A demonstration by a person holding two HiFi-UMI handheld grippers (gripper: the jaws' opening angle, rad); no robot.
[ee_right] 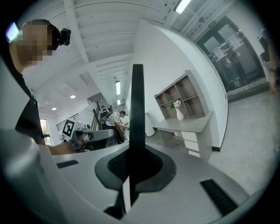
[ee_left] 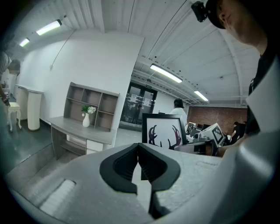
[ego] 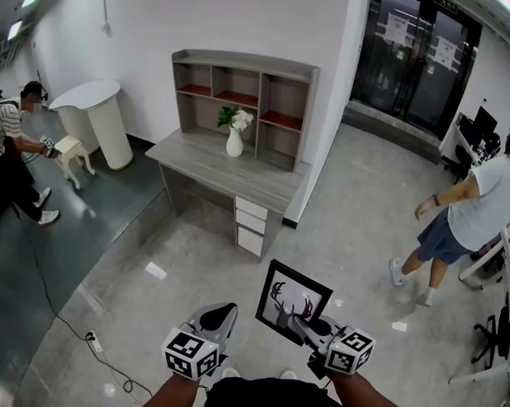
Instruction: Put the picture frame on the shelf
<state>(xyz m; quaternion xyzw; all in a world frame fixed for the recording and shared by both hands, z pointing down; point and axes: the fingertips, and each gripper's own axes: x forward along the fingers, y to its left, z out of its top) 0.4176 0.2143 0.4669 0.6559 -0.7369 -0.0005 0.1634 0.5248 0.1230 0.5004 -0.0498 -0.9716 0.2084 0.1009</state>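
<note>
The picture frame (ego: pixel 293 302), black-edged with a dark antler print on white, is held upright low in the head view by my right gripper (ego: pixel 306 325), which is shut on its lower edge. In the right gripper view the frame (ee_right: pixel 137 113) stands edge-on between the shut jaws (ee_right: pixel 133 162). My left gripper (ego: pixel 221 317) hangs beside it to the left, shut and empty (ee_left: pixel 138 151), and it sees the frame (ee_left: pixel 162 131) to its right. The grey shelf unit (ego: pixel 242 94) with red-lined compartments stands on a desk (ego: pixel 264 186) some way ahead across the floor.
A white vase with flowers (ego: pixel 234 138) stands on the desk before the shelf. A person (ego: pixel 476 214) stands at the right, another (ego: pixel 7 140) at the far left near a white round counter (ego: pixel 95 118). A cable and plug (ego: pixel 91 341) lie on the floor at the left.
</note>
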